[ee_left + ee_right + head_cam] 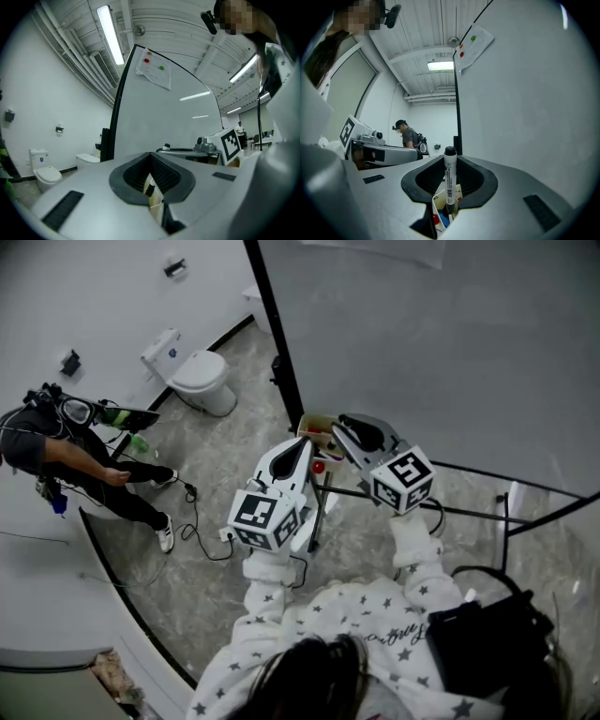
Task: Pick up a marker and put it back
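Now the right gripper (361,435) has its jaws clenched on a marker (449,180), which stands upright at the lower centre of the right gripper view, black cap on top. Its lower end sits just over a box (438,212) holding red and blue things. The left gripper (298,454), at the centre of the head view beside the whiteboard (431,352), has its jaws drawn together to a slit.

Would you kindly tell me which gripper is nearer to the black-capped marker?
Right. The right gripper is shut on the marker, holding it above the box; the left gripper sits alongside, aimed at the same box, not touching that marker.
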`<control>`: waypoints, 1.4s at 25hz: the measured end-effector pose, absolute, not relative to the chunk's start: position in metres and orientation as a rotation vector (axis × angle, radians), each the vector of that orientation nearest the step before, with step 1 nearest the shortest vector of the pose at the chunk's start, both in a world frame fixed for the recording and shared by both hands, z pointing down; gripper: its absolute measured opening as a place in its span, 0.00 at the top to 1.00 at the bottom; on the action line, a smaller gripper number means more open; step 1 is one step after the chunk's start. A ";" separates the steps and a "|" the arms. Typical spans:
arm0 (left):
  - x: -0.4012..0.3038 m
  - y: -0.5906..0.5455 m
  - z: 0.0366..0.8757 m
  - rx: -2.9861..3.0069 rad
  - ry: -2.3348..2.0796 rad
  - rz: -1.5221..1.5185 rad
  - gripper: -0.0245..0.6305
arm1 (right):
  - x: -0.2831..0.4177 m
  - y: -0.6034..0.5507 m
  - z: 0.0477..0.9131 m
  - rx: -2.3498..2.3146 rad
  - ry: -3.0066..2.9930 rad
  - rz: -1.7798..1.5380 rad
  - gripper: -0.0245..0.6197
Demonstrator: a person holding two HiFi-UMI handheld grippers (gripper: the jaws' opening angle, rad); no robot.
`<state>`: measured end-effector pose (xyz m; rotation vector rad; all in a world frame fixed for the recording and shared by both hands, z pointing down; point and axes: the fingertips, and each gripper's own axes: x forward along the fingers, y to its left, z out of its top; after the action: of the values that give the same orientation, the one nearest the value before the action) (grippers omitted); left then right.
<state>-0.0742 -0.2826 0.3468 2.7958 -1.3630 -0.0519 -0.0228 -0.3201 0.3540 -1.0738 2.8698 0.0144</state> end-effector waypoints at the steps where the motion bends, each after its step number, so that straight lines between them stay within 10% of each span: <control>1: -0.074 -0.284 0.350 2.788 -1.366 -0.047 0.96 | -0.023 -0.322 0.359 -1.078 2.876 0.016 0.83; 35: -0.053 -0.283 0.415 2.788 -1.289 -0.047 0.96 | -0.023 -0.321 0.445 -1.086 2.901 -0.049 0.83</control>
<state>-0.0526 -0.2832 0.4148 2.7880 -1.2888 -0.0475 -0.0231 -0.3210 0.4452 -1.0864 2.9005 -0.0490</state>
